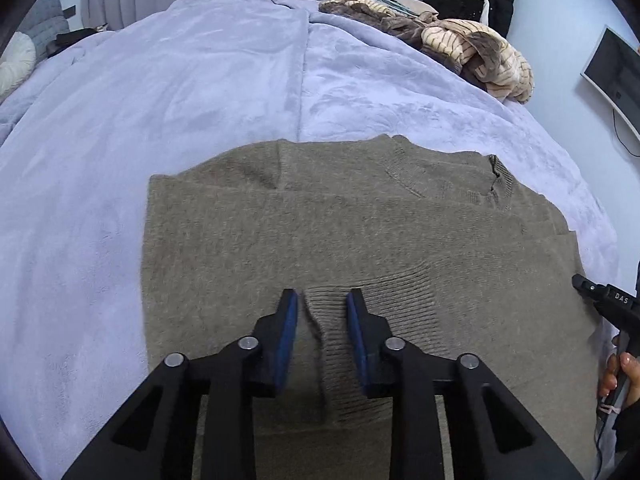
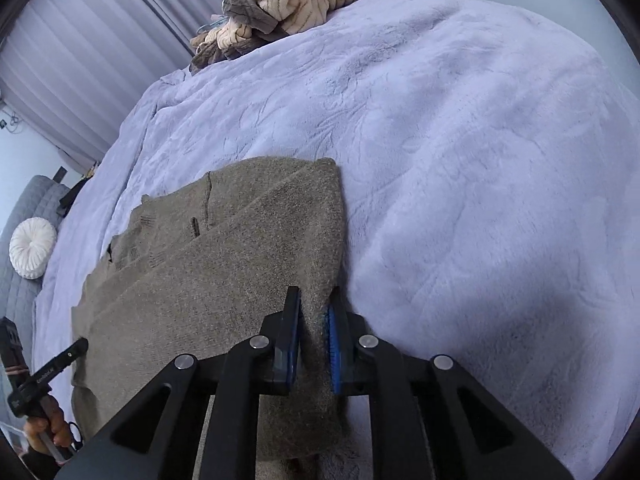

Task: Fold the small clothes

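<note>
Lying on the lavender bed blanket (image 1: 200,92), the taupe knit sweater (image 1: 320,232) is being gripped: right tool (image 2: 314,312) pinching its side edge, left tool (image 1: 322,304) part-open astride the ribbed cuff (image 1: 332,344), needing closure before lifting evenly.

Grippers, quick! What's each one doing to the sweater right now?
Left gripper: open, pads straddling the ribbed cuff without squeezing it.
Right gripper: shut on the edge of the brown sweater.

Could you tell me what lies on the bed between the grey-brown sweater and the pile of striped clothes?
Only bare lilac blanket separates the sweater from the striped pile, in both wrist views.
</note>
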Tool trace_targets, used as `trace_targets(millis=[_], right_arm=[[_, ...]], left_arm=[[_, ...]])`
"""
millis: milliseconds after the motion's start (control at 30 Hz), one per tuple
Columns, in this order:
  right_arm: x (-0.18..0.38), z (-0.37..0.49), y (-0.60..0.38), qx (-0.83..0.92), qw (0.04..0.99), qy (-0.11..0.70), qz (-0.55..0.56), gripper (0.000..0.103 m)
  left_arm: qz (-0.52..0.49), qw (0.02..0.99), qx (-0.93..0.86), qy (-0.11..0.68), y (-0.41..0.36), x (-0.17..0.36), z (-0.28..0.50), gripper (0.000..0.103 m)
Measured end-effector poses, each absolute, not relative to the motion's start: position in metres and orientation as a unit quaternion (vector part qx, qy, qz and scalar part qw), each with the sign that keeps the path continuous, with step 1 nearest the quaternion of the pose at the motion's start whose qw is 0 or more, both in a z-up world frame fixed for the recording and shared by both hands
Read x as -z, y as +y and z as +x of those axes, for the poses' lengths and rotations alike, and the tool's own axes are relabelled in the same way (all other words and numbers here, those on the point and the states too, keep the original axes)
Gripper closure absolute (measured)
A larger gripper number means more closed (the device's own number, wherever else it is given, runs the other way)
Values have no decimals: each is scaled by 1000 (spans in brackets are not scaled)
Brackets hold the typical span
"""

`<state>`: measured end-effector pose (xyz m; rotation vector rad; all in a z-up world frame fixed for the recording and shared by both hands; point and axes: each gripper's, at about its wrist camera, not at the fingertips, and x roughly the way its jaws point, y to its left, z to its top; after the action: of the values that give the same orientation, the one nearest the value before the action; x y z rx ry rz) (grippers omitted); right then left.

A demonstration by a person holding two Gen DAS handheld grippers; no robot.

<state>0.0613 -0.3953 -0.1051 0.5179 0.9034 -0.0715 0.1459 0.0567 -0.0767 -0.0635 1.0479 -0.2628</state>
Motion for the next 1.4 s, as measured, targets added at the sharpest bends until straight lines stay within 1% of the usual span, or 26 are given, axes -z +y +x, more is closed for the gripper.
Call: trace_targets(millis=[33,67,100,233,367,467,567,667,733,800,900,1167,1300,1367,1400], right_arm=[[103,57,-398,37,866,431,251,89],[101,53,-402,39,865,431,253,88],[98,48,-404,44,865,429,255,88],[83,23,-406,47,867,413,275,85],[73,7,-394,18,866,410,285,84],[65,3,-380,0,870,408,278,83],[60,9,-364,-15,873,415,258,83],[66,15,-355,-17,870,427,244,83],[80,17,-354,-8,864,448,232,84],[99,19,-356,0,858,467,214,89],[107,13,-360,-12,863,453,223,90],[100,3,-364,-6,862,452,228,90],[95,-5,-367,-9,855,451,254,83],[95,-7,-366,-13,853,455,254,72],[95,-9,-365,-8,853,458,248,68]], left_arm=[[-23,860,113,497,62,74,143,50],[-11,866,90,492,68,70,140,44],[-7,870,79,486,73,66,138,43],[-37,875,89,475,90,49,129,43],[-31,882,103,459,78,36,117,43],[-22,880,120,458,61,35,114,43],[1,874,107,473,47,47,115,43],[13,862,69,502,49,70,118,43],[4,860,66,506,55,79,117,33],[-2,864,71,498,60,81,112,32],[10,865,72,496,59,80,109,32],[10,870,52,490,63,71,98,32],[10,870,49,491,69,66,93,32],[7,869,44,493,72,66,91,32],[5,869,42,494,73,66,90,32]])
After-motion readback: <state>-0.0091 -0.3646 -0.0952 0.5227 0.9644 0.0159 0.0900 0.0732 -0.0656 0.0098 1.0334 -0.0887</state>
